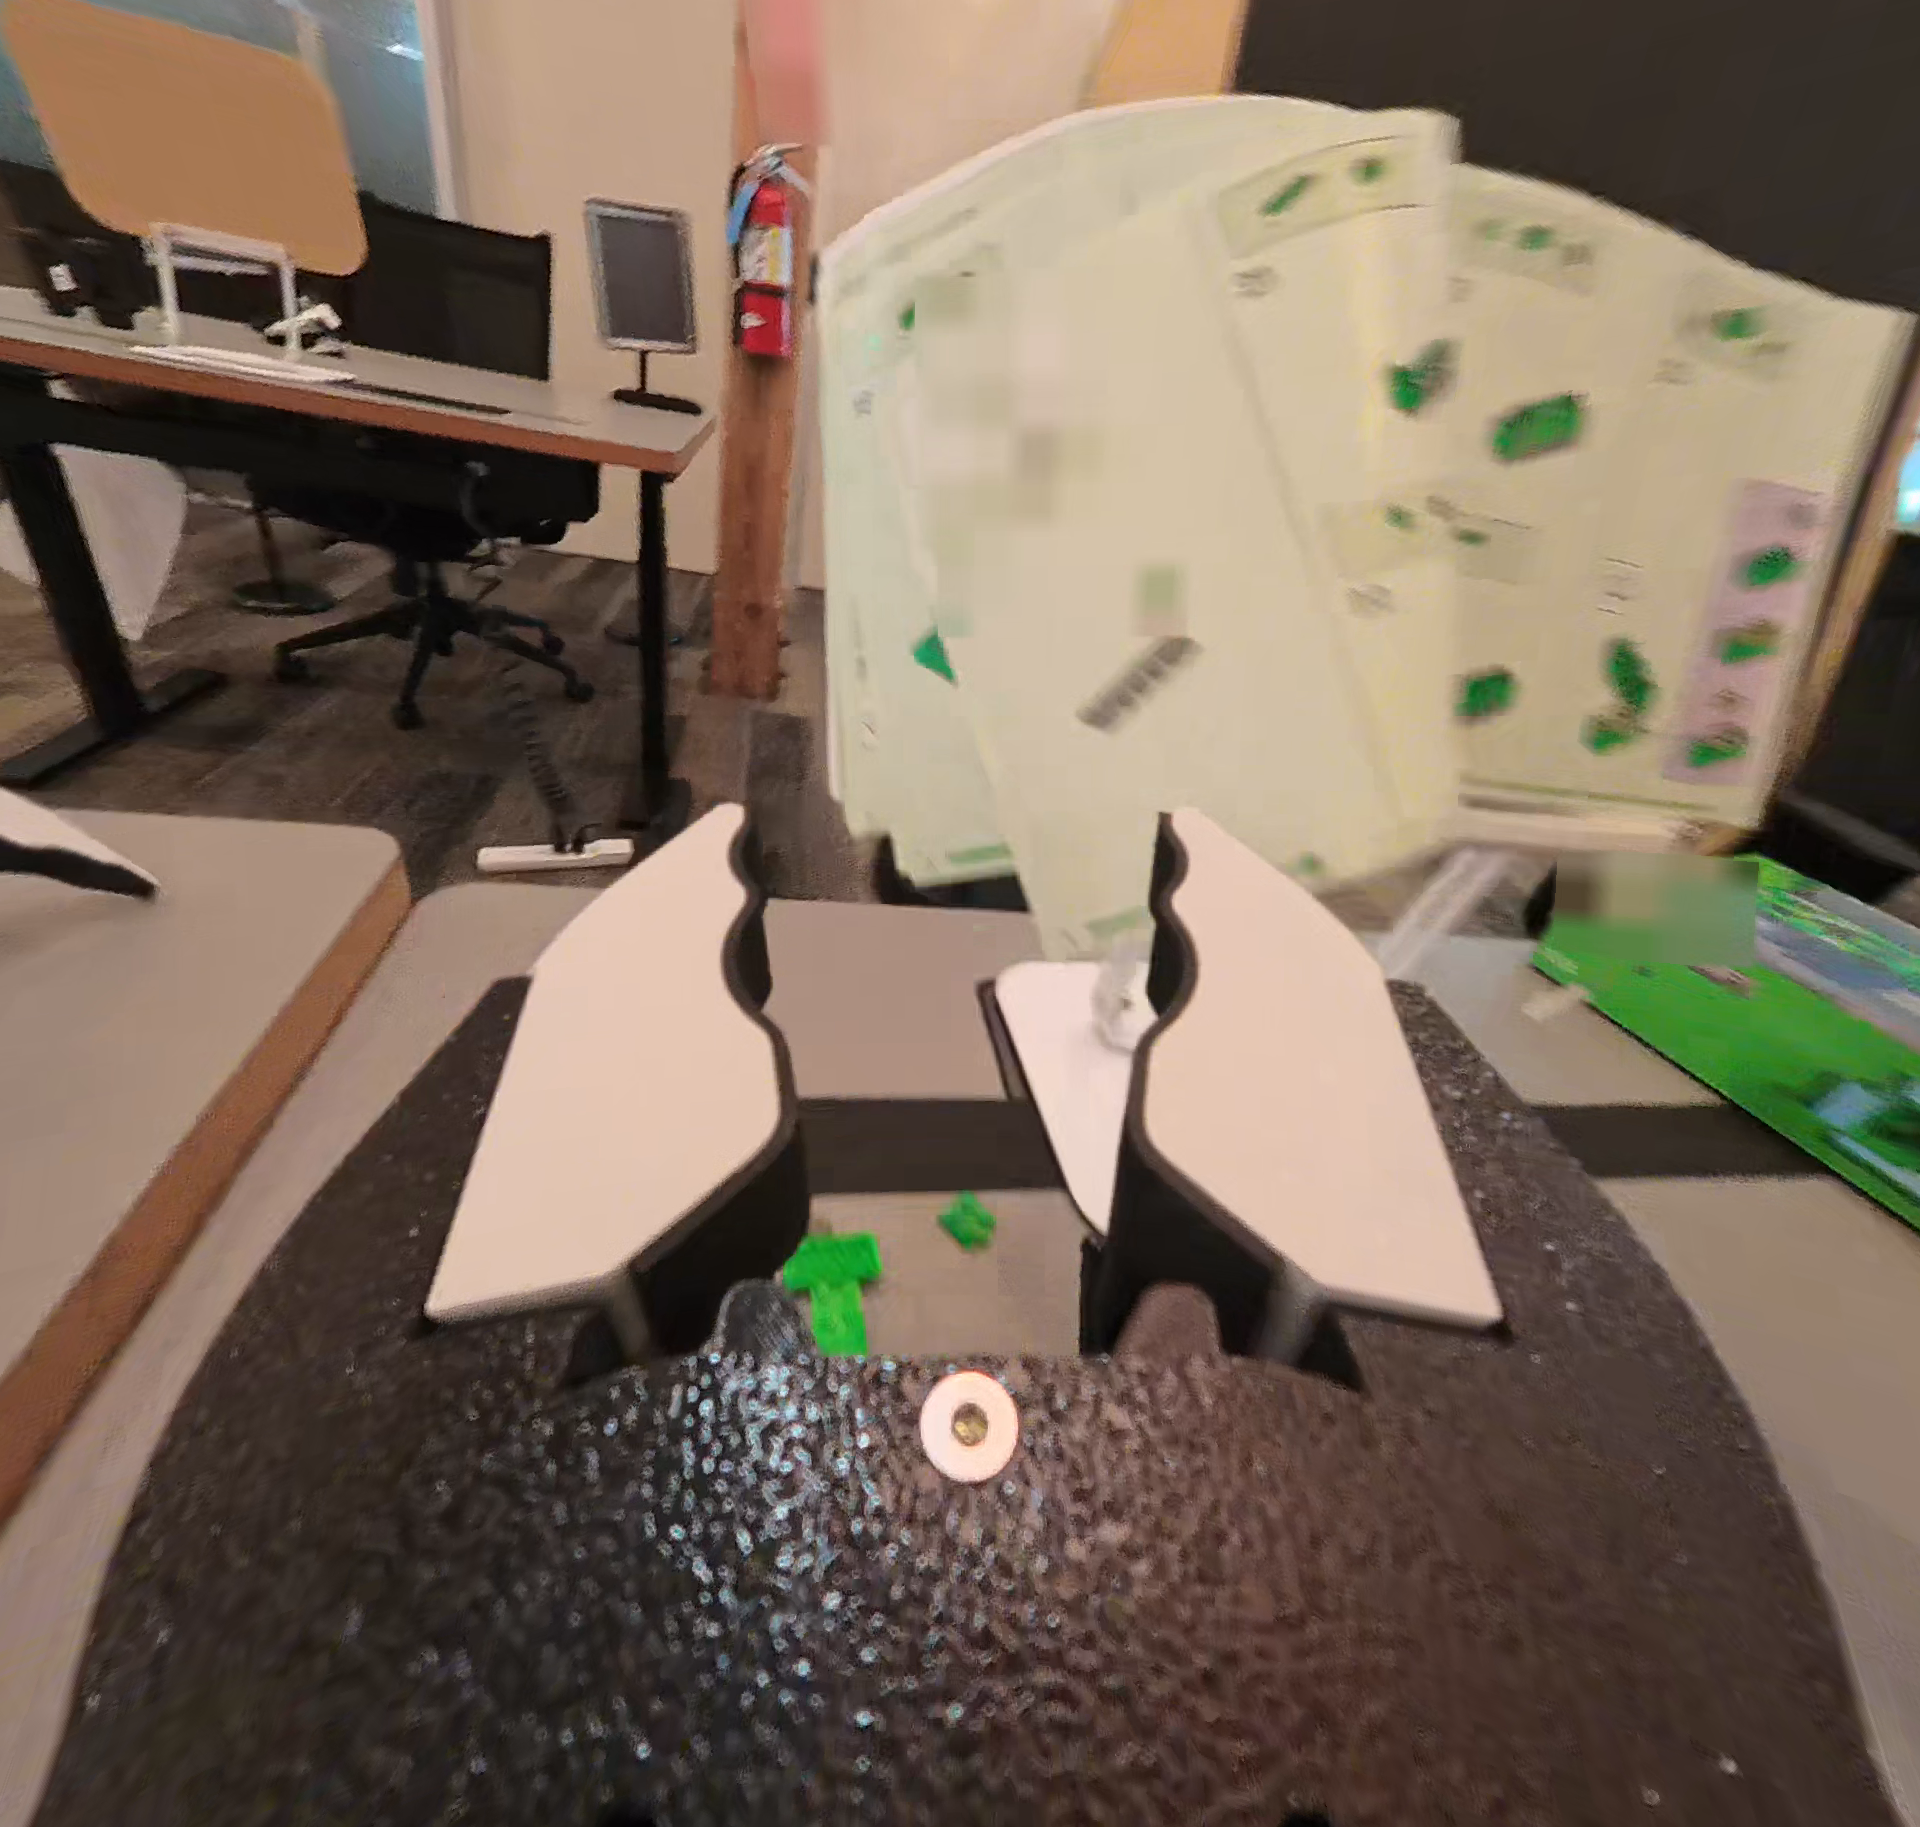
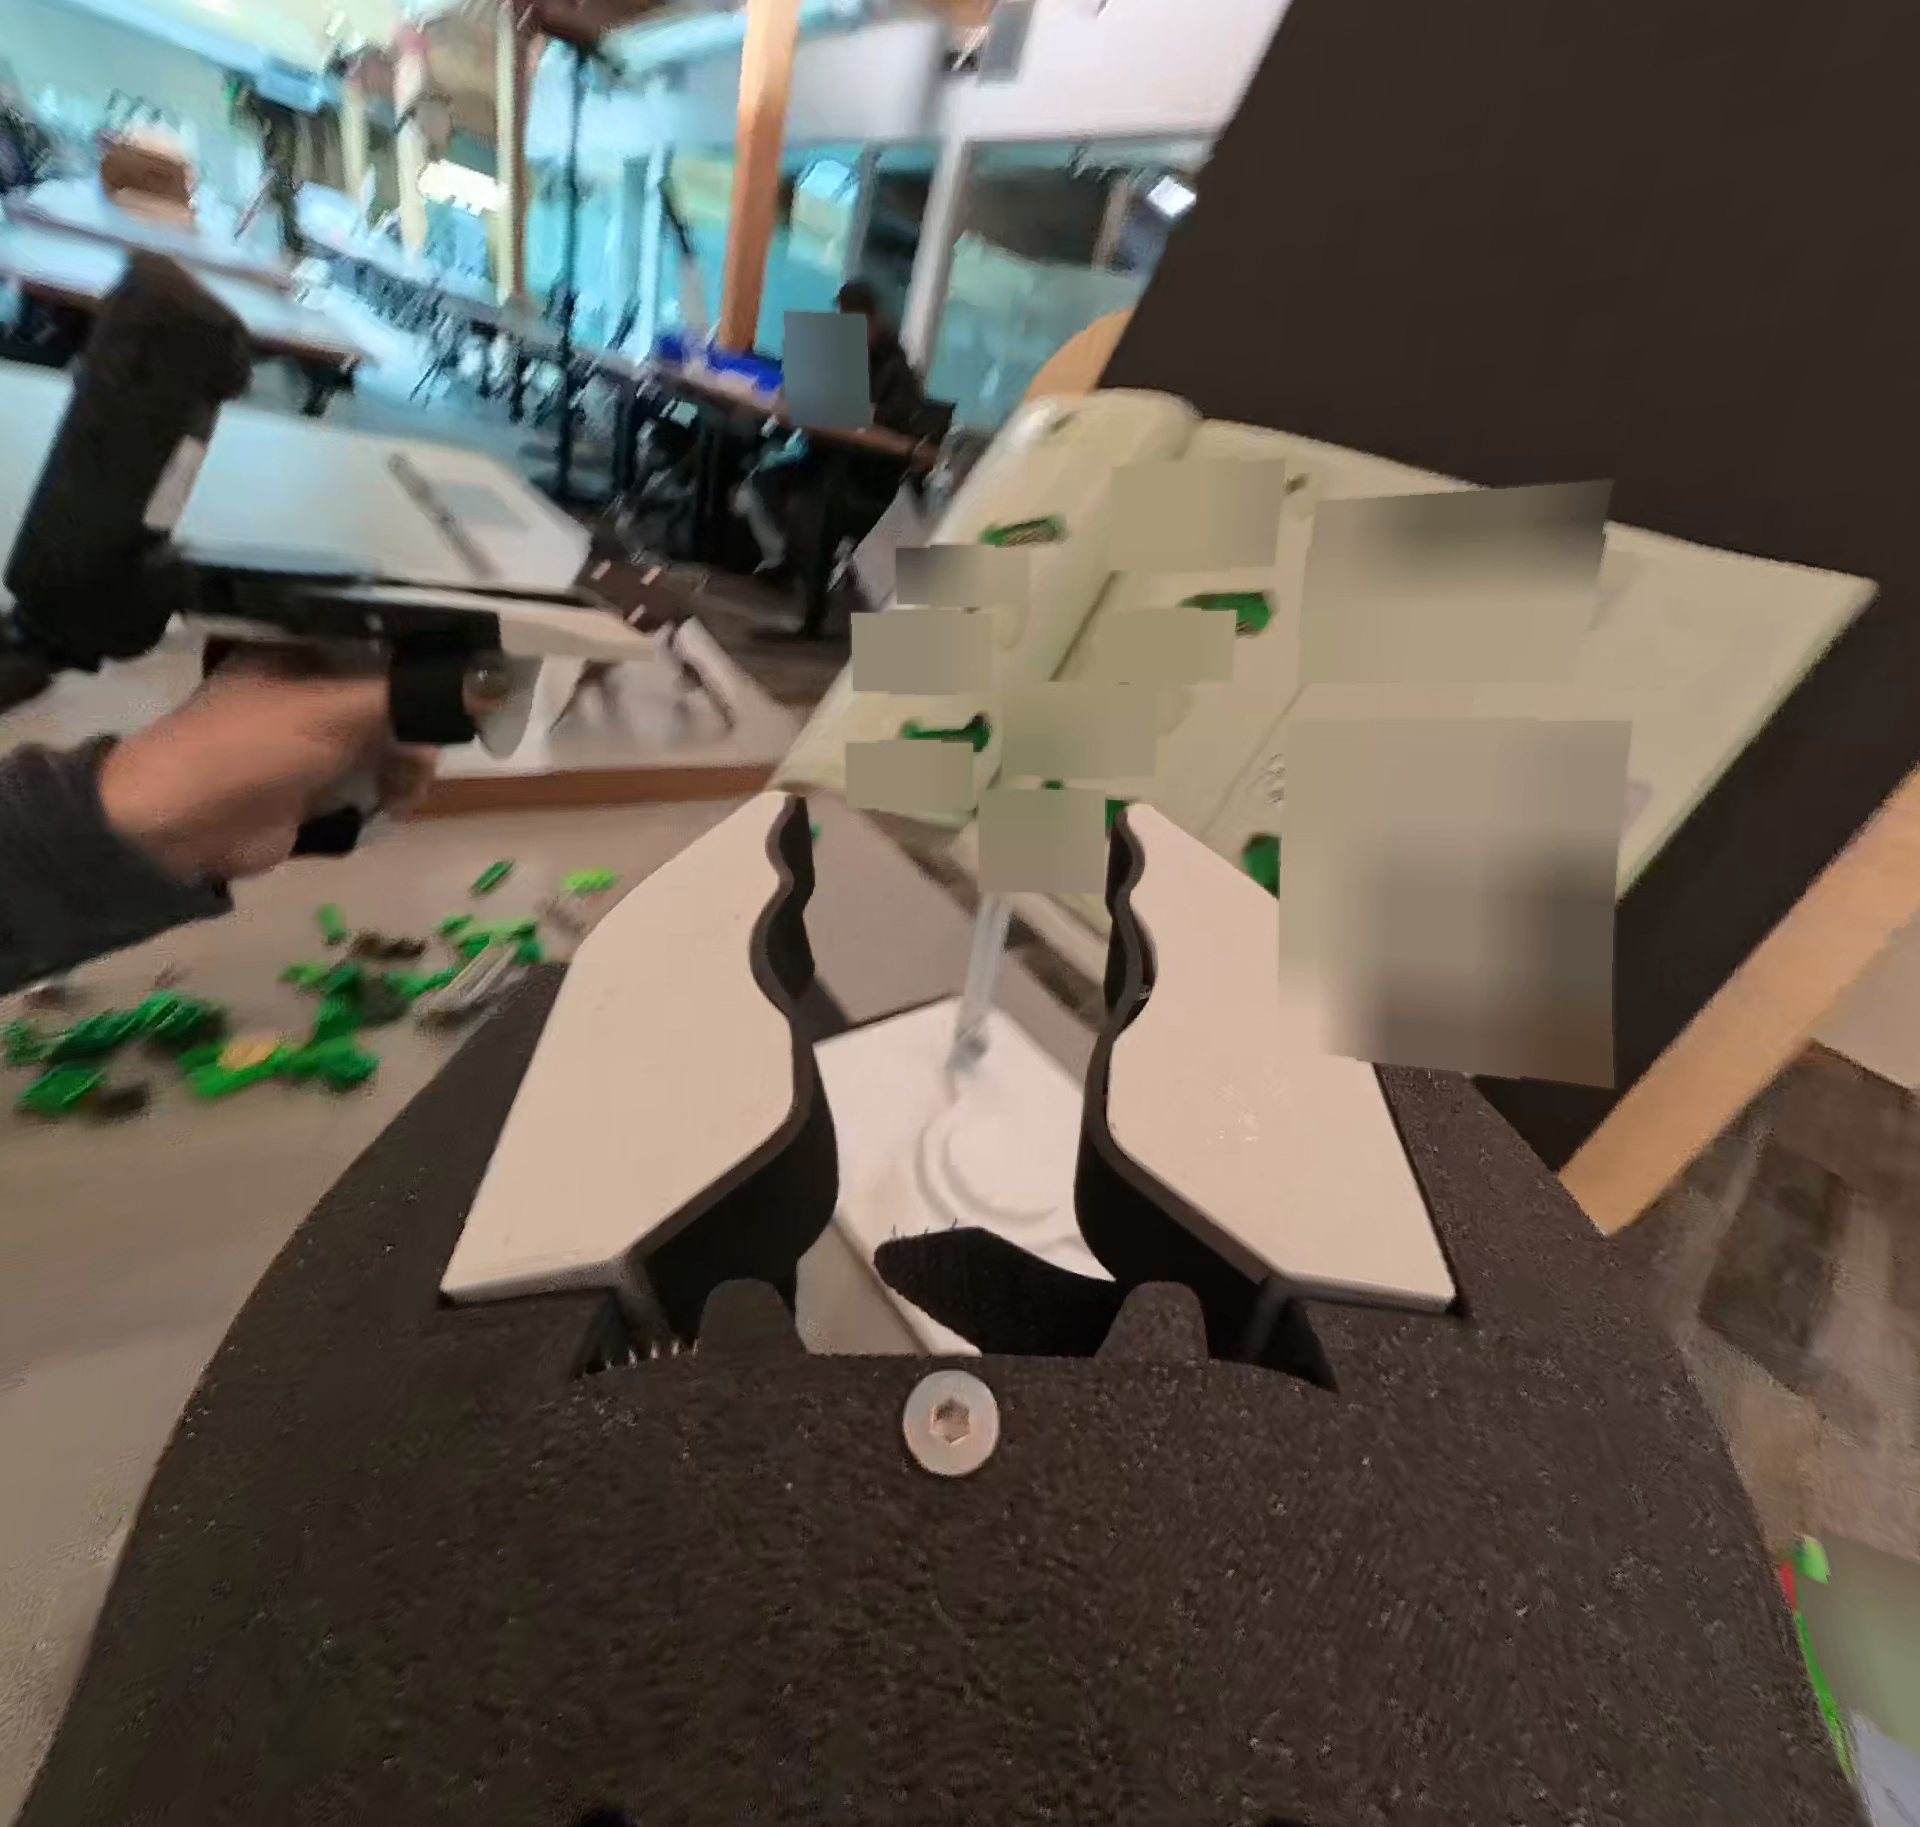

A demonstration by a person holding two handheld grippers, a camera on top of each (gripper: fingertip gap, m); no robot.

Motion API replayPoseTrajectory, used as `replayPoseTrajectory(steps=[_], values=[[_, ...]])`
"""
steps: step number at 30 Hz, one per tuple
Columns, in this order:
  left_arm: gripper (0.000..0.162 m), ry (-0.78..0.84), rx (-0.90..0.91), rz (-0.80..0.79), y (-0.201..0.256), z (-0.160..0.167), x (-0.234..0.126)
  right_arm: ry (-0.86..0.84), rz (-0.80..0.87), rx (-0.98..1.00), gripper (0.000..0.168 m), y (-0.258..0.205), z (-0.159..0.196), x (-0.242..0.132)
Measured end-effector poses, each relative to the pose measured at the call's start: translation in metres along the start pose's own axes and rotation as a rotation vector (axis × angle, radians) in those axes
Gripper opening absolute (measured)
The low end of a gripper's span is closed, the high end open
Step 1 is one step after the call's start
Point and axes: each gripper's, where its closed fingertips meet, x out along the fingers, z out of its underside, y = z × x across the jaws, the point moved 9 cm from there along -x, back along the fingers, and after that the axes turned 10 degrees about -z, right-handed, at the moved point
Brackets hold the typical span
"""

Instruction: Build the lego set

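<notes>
My left gripper is open and empty above the grey table. A few small green lego pieces lie on the table between its fingers, near the base. The open instruction booklet stands on a white stand just ahead, its pages fanned and blurred. My right gripper is open and empty, facing the same booklet and its stand. A pile of green lego pieces lies on the table to the left. The left gripper shows there too, held in a hand.
The green lego box lies on the table at the right. A black panel with a wooden edge stands behind the booklet. A second table sits to the left. A desk, office chair and fire extinguisher stand farther back. A person sits far off.
</notes>
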Motion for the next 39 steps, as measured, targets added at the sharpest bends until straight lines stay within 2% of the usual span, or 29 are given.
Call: replayPoseTrajectory(steps=[4, 8, 10, 13, 17, 21, 25, 28, 31, 39], values=[[0.070, 0.084, 0.024, -0.024, 0.004, 0.031, -0.074, -0.232, -0.254, -0.019, 0.064, -0.040, 0.019, 0.000], [0.068, 0.173, -0.018, -0.009, 0.017, 0.057, -0.131, -0.563, -0.548, -0.097, 0.078, -0.087, 0.056, 0.001], [0.067, 0.166, 0.020, 0.011, 0.026, 0.072, -0.146, -0.690, -0.641, -0.163, 0.074, -0.105, 0.068, -0.002], [0.065, 0.185, 0.080, 0.050, 0.038, 0.092, -0.161, -0.774, -0.689, -0.176, 0.064, -0.127, 0.077, -0.007], [0.063, 0.201, 0.172, 0.154, 0.053, 0.090, -0.162, -0.846, -0.655, -0.146, 0.056, -0.139, 0.094, -0.009], [0.063, 0.183, 0.223, 0.200, 0.059, 0.093, -0.160, -0.820, -0.643, -0.056, 0.047, -0.143, 0.110, -0.005], [0.063, 0.173, 0.238, 0.273, 0.062, 0.093, -0.159, -0.866, -0.611, -0.117, 0.038, -0.147, 0.123, -0.003], [0.062, 0.175, 0.274, 0.280, 0.061, 0.093, -0.159, -0.869, -0.587, -0.143, 0.027, -0.148, 0.128, -0.002], [0.062, 0.173, 0.275, 0.272, 0.059, 0.093, -0.157, -0.846, -0.569, -0.150, 0.022, -0.150, 0.128, -0.004], [0.062, 0.145, 0.214, 0.278, 0.055, 0.096, -0.151, -0.763, -0.403, -0.213, 0.021, -0.150, 0.128, -0.021]])
